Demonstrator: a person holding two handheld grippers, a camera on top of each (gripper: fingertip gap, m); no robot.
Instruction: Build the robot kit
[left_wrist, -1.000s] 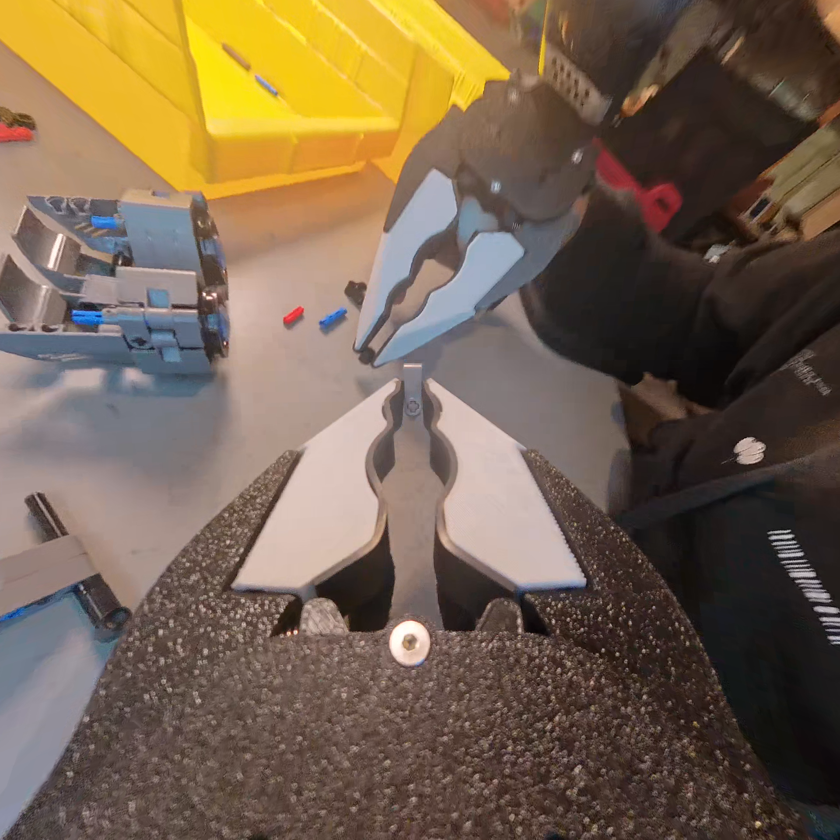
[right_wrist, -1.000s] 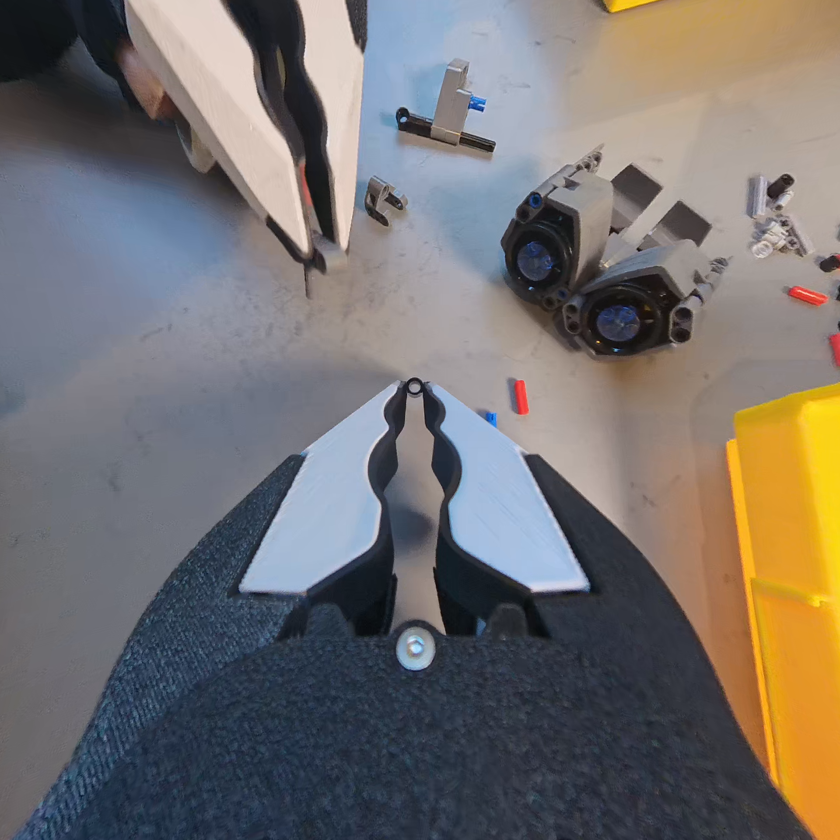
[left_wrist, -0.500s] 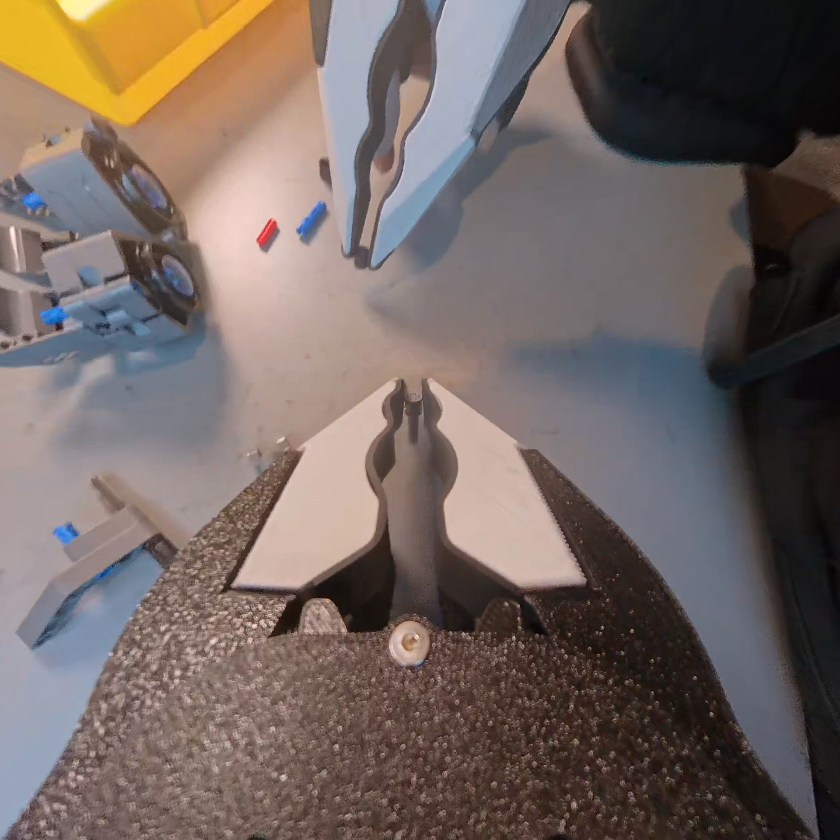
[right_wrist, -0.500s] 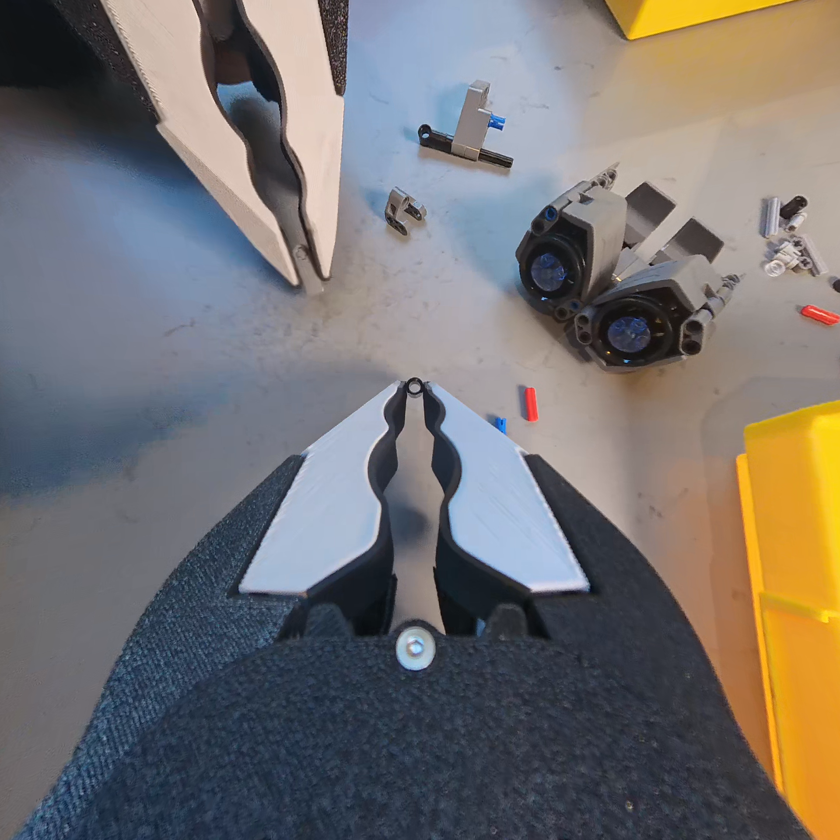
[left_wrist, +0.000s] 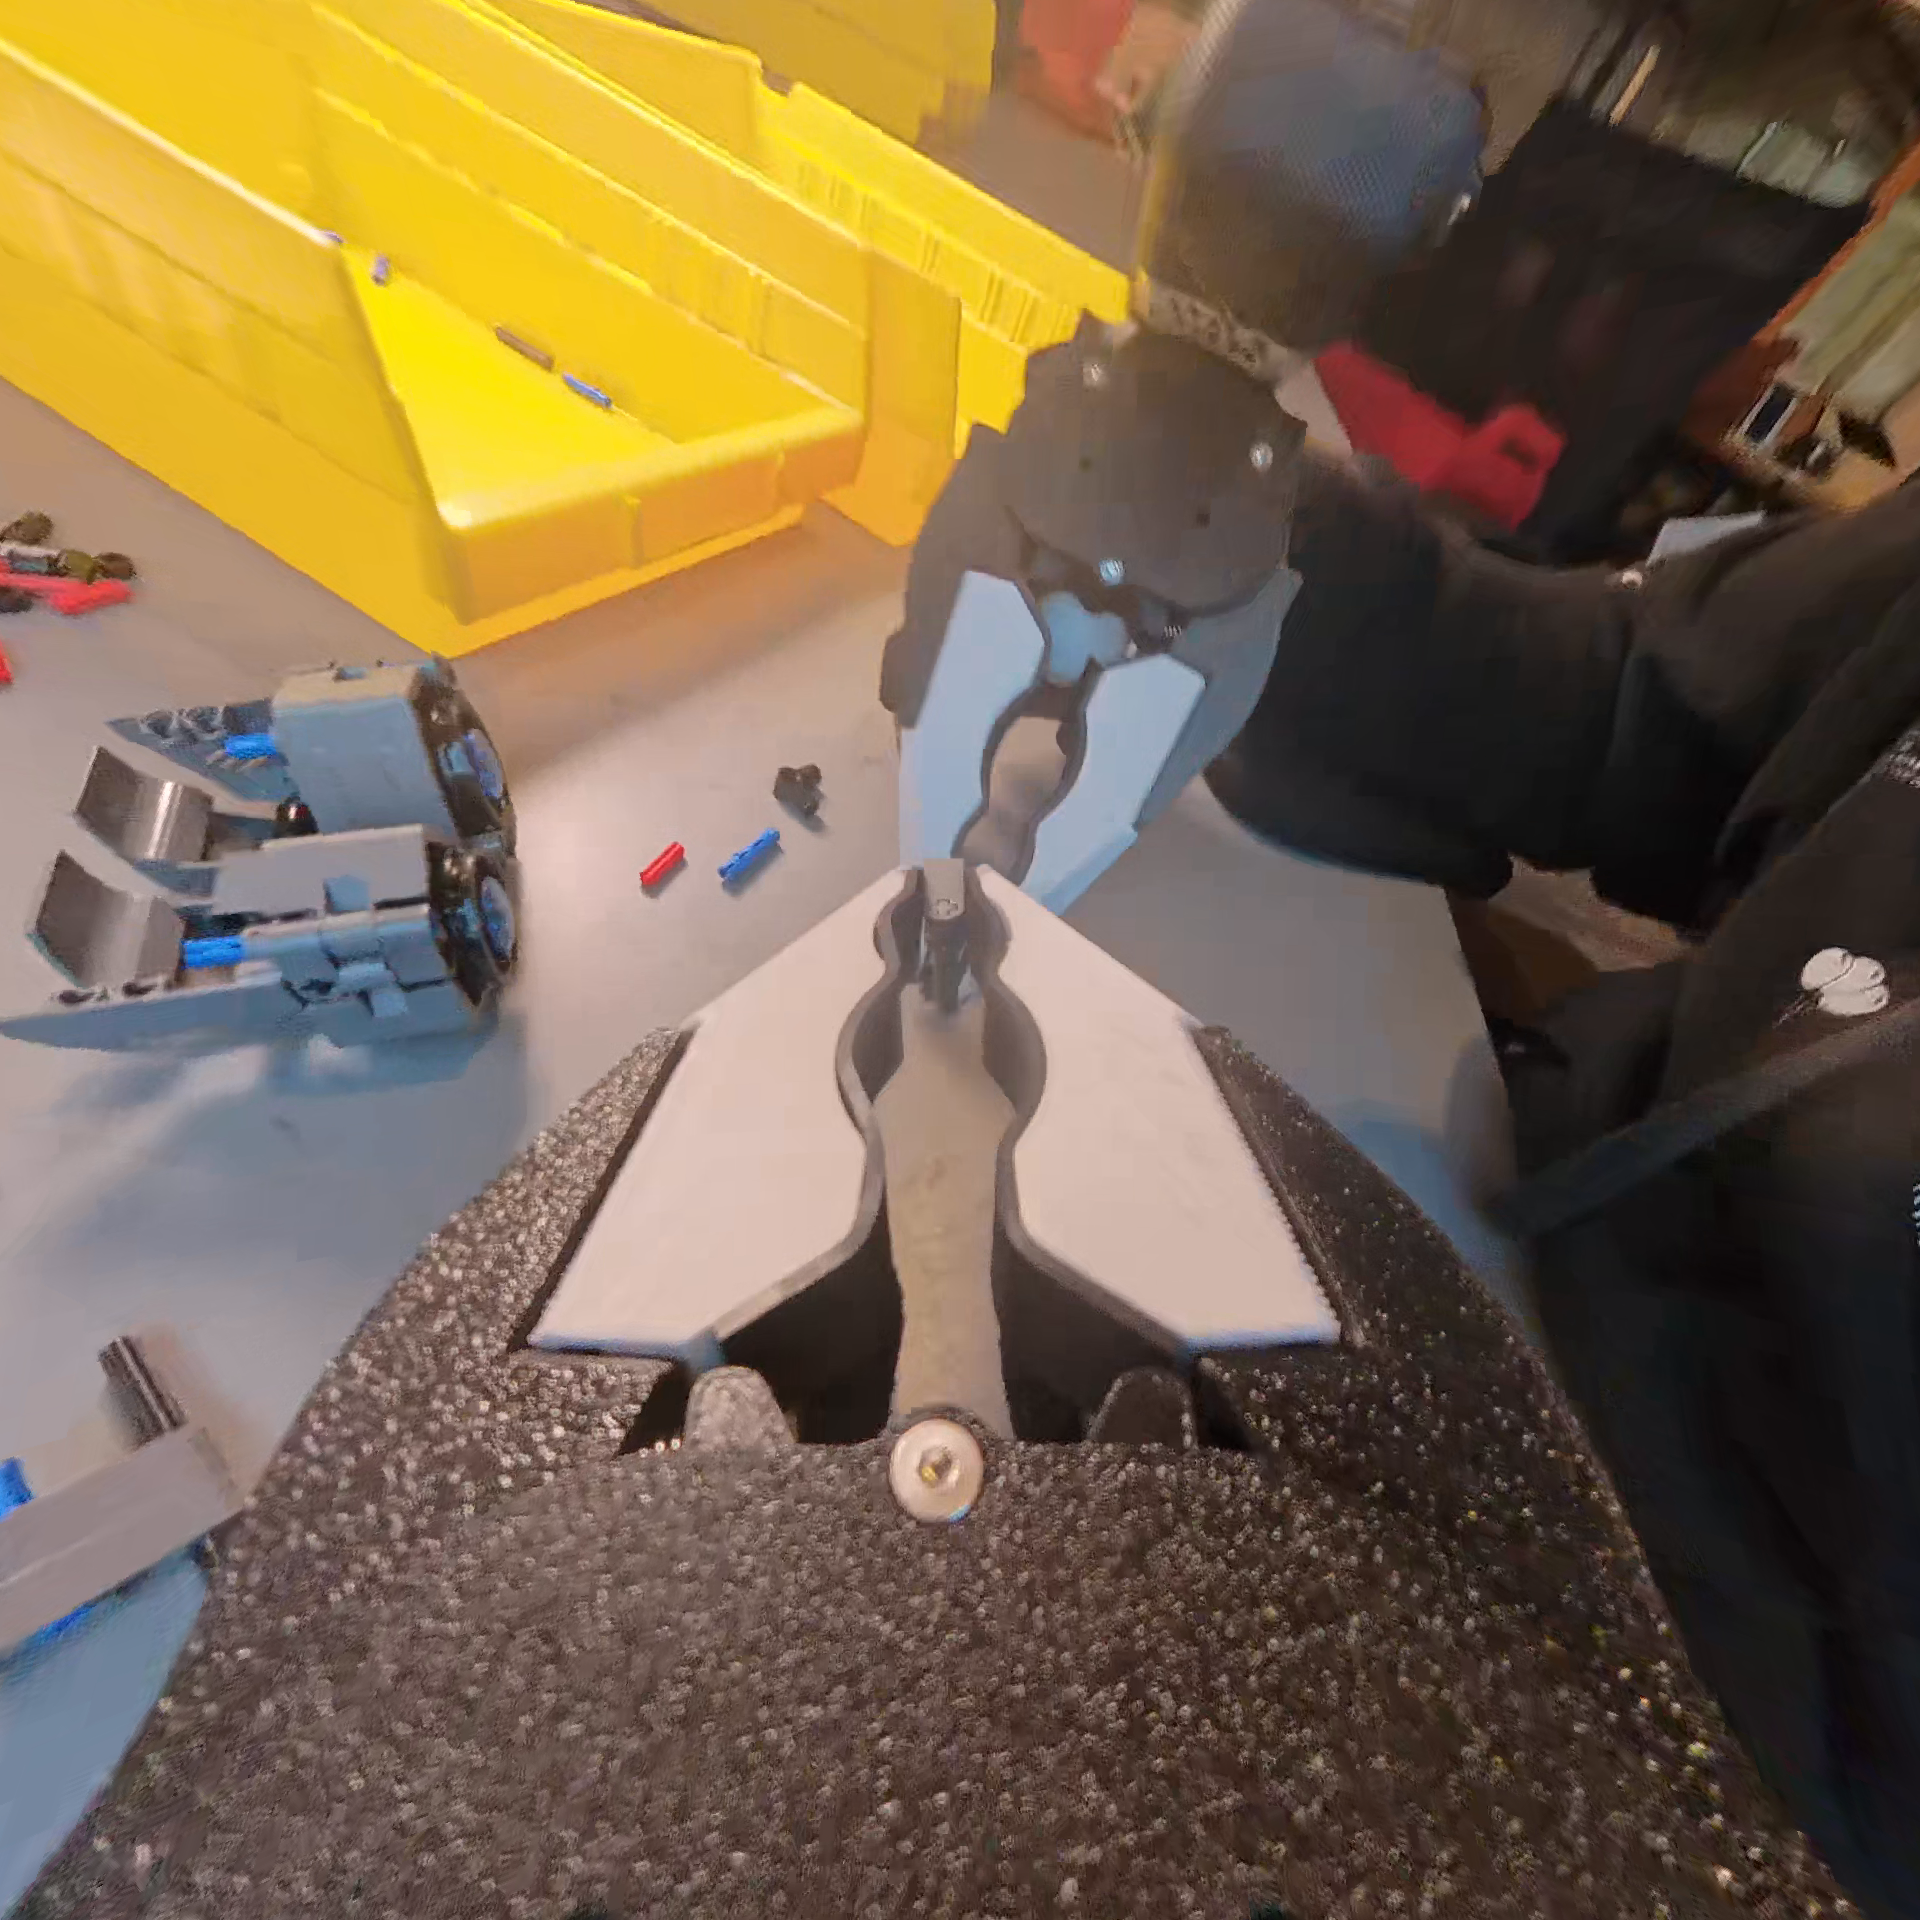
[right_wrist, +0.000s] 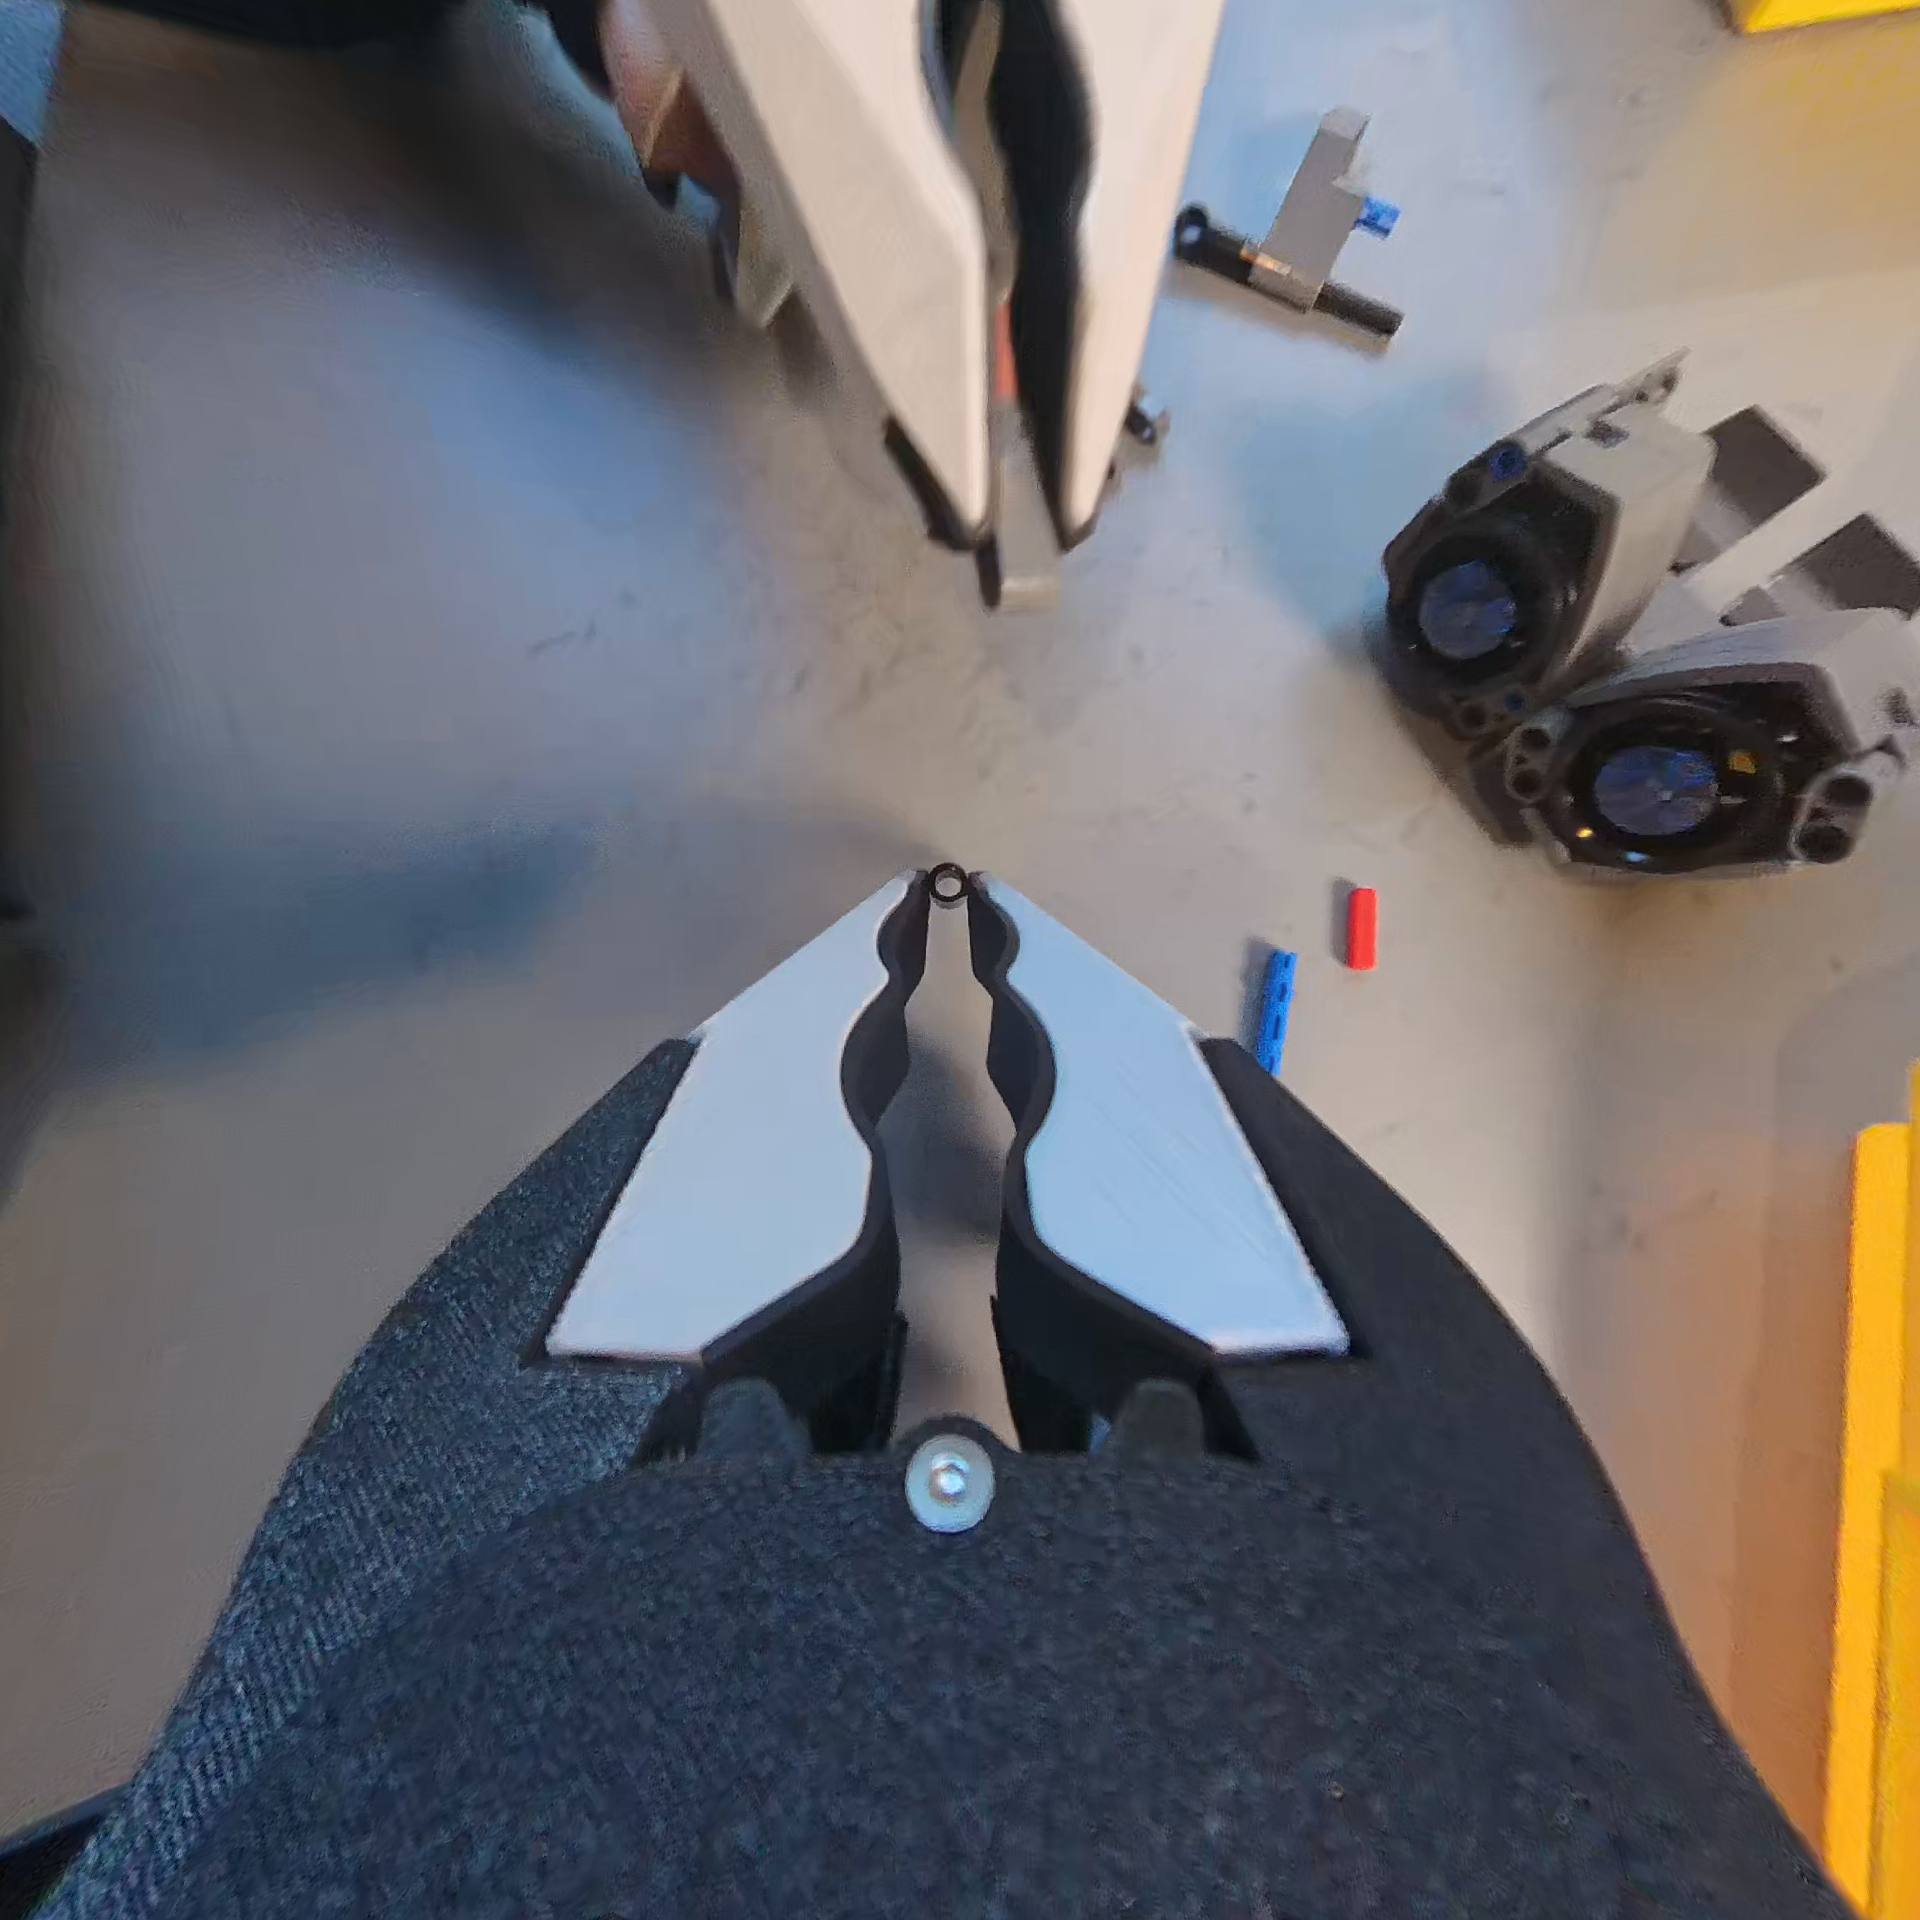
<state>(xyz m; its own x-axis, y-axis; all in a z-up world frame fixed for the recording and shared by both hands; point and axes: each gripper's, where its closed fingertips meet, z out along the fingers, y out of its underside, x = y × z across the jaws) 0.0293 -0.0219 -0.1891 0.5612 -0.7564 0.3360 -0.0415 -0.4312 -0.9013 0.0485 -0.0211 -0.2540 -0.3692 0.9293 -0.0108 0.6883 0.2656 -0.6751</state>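
Our left gripper (left_wrist: 945, 902) is pinching a small grey beam piece (left_wrist: 943, 906) with a black pin, long axis upright, above the grey table (left_wrist: 312, 1143); yellow bins (left_wrist: 540, 416) are lying behind; in the right view, our right gripper (right_wrist: 945, 883) is clamping a small black ring (right_wrist: 945, 884), end-on, above the table near a red pin (right_wrist: 1360, 927).

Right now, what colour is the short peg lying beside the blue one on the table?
Red, clearest in the right wrist view.
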